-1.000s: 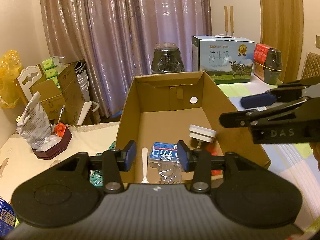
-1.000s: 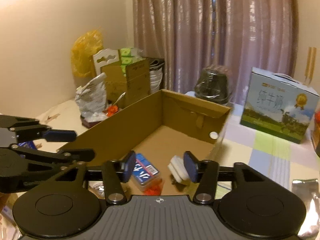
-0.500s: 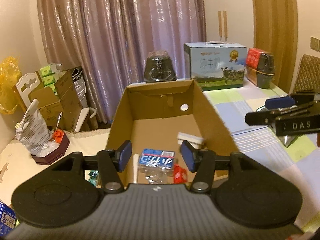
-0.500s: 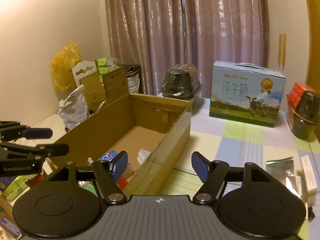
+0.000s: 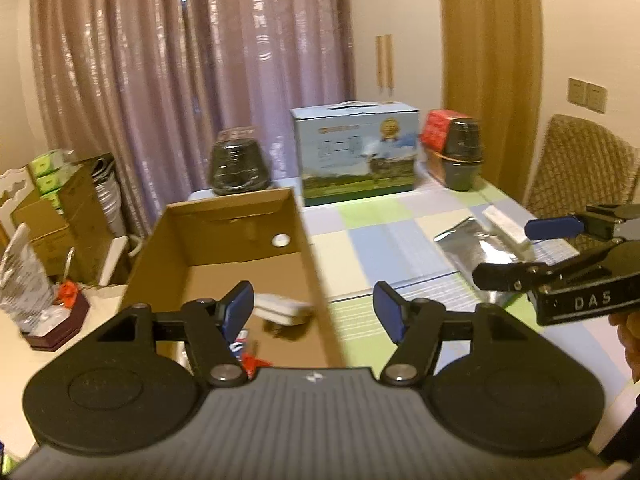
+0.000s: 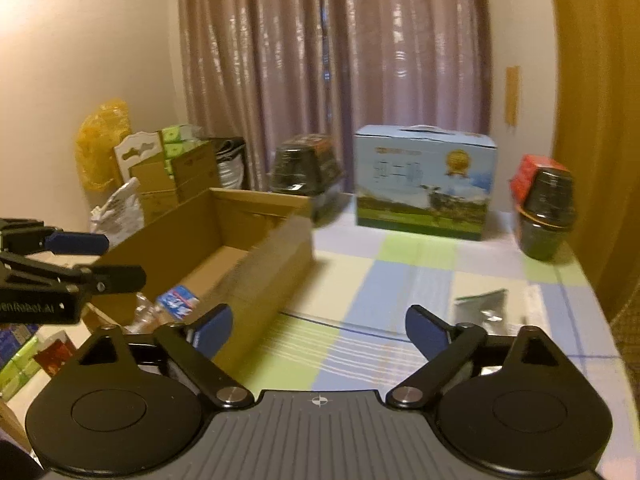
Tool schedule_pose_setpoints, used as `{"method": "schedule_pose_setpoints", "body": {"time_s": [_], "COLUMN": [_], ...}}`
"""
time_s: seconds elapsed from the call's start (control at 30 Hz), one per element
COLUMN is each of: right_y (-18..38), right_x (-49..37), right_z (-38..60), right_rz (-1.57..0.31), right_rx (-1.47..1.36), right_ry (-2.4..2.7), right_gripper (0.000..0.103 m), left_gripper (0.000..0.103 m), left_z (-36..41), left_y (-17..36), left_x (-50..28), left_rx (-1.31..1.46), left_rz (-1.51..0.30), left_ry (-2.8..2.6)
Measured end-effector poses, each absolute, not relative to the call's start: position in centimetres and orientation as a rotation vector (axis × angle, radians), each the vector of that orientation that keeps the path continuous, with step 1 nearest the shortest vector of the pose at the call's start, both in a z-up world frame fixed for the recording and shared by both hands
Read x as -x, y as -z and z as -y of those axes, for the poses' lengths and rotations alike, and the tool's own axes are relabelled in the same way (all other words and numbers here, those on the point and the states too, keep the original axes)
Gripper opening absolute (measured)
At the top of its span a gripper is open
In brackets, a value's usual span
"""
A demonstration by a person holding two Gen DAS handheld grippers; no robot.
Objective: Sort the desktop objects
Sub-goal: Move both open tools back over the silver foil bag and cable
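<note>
Both claws empty, jaws apart. Left claw (image 5: 314,312) hangs over the right-hand wall of the cardboard box (image 5: 316,280), one finger over the box interior, the other over the surface (image 5: 384,240). Right claw (image 6: 320,330) sits further right, over the checked cloth, aimed toward the far end of the room.

Box holds what looks already sorted: a white adapter (image 5: 282,308), a blue-label clear bottle (image 6: 176,300), something small and red (image 5: 252,362) near the front wall. Box stands at the surface's left edge, likely so loose items get swept in from the right.

Still loose on the cloth: a silver foil pouch (image 5: 476,246) and a white strip-like packet (image 5: 506,224) touching or just beside it; can't tell which. Both lie well apart from the box and near the right claw, so probably the next pick falls to that side.

Pose: both tools held roughly level, side by side, fingers pointing forward. Frames blurred; small details unreadable.
</note>
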State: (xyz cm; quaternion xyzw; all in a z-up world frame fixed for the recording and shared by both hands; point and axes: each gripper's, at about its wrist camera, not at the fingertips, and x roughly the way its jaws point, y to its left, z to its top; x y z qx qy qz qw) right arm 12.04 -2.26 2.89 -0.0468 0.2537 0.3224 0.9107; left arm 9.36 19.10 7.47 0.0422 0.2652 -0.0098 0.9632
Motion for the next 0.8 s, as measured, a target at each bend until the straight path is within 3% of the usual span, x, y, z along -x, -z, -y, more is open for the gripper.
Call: {"method": "schedule_pose_setpoints", "body": {"time_s": [0.17, 0.37, 0.8], "right_y": [-2.1, -0.5, 2.0], "right_x": [-12.0, -12.1, -14.1], "right_z": [6.7, 12.0, 19.3], "right_rz": [-0.545, -0.592, -0.650], "right_rx": [0.082, 0.050, -0.002], "right_ry": [-0.595, -0.492, -0.350], "right_gripper": [0.101, 0.101, 0.101], "left_gripper": [0.078, 0.097, 0.099], "left_z": [-16.2, -12.4, -5.8], "left_y": [-7.8, -7.6, -4.2], "left_x": [-9.8, -10.5, -14.8], "left_rx": [-0.088, -0.085, -0.100], "left_rz": [-0.522, -0.508, -0.581], "left_ry": [0.078, 0.146, 0.264]}}
